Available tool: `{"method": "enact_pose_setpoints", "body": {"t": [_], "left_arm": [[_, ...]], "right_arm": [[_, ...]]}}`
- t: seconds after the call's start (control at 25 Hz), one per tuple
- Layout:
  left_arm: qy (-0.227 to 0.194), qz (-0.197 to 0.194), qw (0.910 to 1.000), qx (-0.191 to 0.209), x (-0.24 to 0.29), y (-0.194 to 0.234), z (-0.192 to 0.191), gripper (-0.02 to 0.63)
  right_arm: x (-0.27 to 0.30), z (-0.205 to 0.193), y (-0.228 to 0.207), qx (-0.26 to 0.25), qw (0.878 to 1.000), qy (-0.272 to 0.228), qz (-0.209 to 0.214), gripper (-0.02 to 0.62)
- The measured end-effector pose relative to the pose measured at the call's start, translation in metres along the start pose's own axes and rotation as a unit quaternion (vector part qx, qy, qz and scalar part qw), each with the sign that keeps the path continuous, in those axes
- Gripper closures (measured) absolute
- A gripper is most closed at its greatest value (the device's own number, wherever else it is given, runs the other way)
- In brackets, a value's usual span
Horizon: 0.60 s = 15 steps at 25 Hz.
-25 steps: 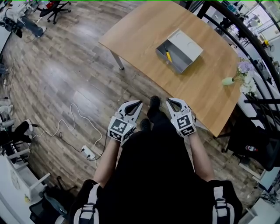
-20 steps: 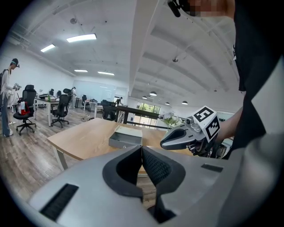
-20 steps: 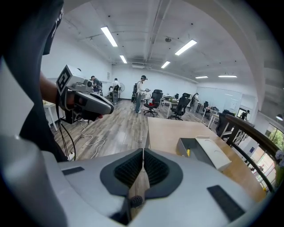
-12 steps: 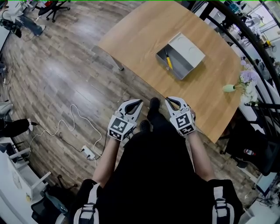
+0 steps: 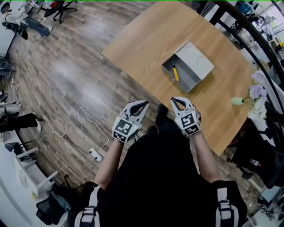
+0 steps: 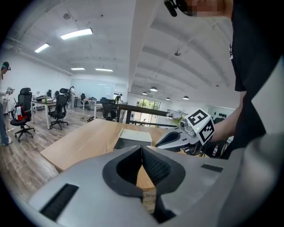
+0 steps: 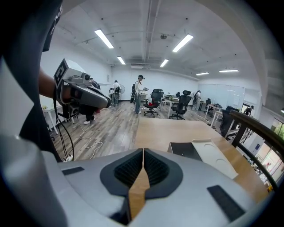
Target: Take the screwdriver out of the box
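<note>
An open grey metal box (image 5: 186,70) sits on the wooden table (image 5: 146,40), its lid (image 5: 196,63) tipped back on the far side. Inside it lies a screwdriver (image 5: 175,73) with a yellow handle. The same box (image 7: 191,151) shows in the right gripper view, and its lid (image 6: 134,135) in the left gripper view. My left gripper (image 5: 145,103) and right gripper (image 5: 175,99) are held side by side near the table's front edge, well short of the box. Both have their jaws closed with nothing between them.
A small green vase with pale purple flowers (image 5: 246,96) stands at the table's right end. A white cable and power strip (image 5: 91,154) lie on the wood floor at the left. Office chairs (image 5: 57,7) and desks stand further back, black railing (image 5: 248,26) behind the table.
The view has shifted: the table and box now sit lower and further right in the head view. Both grippers stay shut and empty, held in the same pose.
</note>
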State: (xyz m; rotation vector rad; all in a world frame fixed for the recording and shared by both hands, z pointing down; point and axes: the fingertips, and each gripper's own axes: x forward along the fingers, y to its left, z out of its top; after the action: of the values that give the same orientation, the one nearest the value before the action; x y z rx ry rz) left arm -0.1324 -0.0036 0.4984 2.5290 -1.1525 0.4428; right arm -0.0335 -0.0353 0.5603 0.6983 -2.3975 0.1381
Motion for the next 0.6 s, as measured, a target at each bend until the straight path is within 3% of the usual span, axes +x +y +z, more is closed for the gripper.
{"method": "enact_pose_setpoints", "body": {"t": [0.6], "left_arm": [[0.014,-0.004,0.9998,0.011,0.072,0.021,0.046,0.584]], "right_arm": [[0.031,0.001,-0.079,0.011,1.000,0.003,0.013,0.569]]}}
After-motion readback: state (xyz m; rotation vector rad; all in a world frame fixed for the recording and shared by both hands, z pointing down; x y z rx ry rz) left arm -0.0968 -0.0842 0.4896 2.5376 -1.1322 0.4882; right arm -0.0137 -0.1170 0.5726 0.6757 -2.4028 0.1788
